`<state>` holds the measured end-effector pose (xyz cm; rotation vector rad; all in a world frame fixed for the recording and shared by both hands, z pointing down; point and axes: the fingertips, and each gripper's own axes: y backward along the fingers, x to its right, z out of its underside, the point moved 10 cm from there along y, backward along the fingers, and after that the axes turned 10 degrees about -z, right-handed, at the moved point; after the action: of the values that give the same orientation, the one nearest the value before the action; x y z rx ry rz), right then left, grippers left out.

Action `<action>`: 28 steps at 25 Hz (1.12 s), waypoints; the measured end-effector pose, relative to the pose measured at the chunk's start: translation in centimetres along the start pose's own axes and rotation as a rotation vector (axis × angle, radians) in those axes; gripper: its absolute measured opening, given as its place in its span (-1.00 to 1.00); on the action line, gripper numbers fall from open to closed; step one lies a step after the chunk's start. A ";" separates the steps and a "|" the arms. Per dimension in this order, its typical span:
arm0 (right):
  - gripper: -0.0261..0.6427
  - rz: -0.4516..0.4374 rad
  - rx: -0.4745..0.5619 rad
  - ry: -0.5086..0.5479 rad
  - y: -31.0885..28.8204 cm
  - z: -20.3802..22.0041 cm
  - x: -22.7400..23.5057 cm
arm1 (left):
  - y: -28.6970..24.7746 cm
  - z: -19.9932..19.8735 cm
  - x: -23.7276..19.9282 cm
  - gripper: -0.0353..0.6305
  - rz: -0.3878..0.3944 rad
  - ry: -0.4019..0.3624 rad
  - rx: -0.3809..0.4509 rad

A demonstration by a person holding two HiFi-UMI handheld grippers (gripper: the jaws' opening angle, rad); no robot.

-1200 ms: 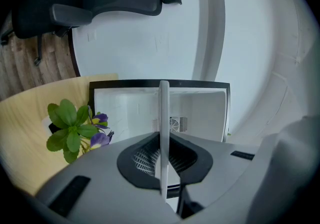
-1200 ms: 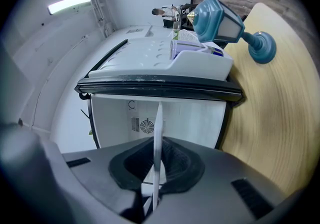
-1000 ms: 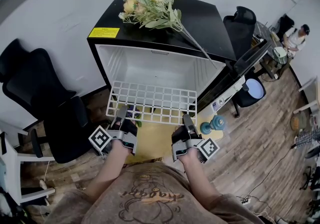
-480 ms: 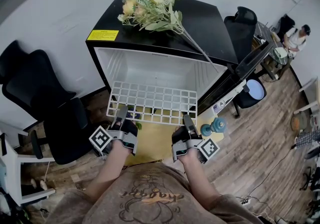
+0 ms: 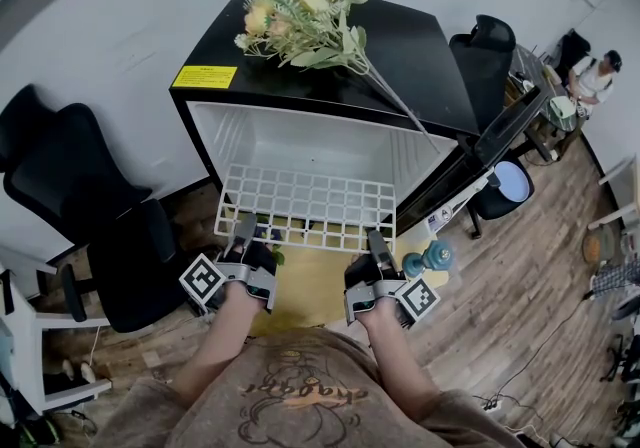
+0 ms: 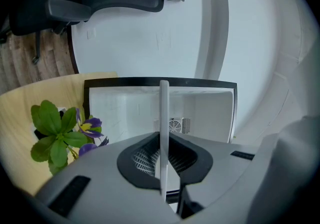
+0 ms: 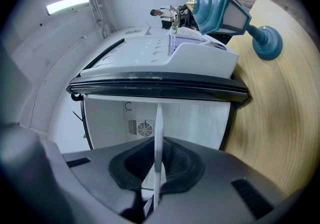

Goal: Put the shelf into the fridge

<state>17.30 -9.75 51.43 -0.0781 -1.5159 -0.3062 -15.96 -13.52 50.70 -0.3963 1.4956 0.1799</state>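
Together, left gripper [image 5: 243, 228] and right gripper [image 5: 374, 238] clamp shelf [image 5: 305, 204] near edge, forearms outstretched toward fridge [image 5: 420, 46].

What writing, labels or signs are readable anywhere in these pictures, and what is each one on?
Nothing reads clearly.
Yellow label on the black top of the fridge: print too small to read.
Lettering on the person's shirt: too blurred to read.
Square markers on the left gripper and right gripper, both shut on the shelf: black-and-white patterns, no words.
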 end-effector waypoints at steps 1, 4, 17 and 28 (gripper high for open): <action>-0.84 0.000 0.001 0.000 -0.1 0.0 0.0 | -0.1 0.0 0.0 -0.75 -0.001 0.001 0.000; -0.84 0.000 0.002 0.003 -0.3 -0.1 0.2 | -0.4 -0.1 -0.1 -0.75 0.003 0.003 -0.001; -0.84 0.014 0.005 0.001 -1.1 -0.3 0.2 | -1.2 -0.3 0.0 -0.75 0.011 0.009 0.004; -0.84 0.022 0.006 0.001 -1.7 -0.6 0.4 | -1.9 -0.4 -0.1 -0.75 0.012 0.006 0.010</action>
<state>17.43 -11.61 51.52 -0.0898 -1.5142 -0.2840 -15.70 -15.41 51.07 -0.3802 1.5050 0.1810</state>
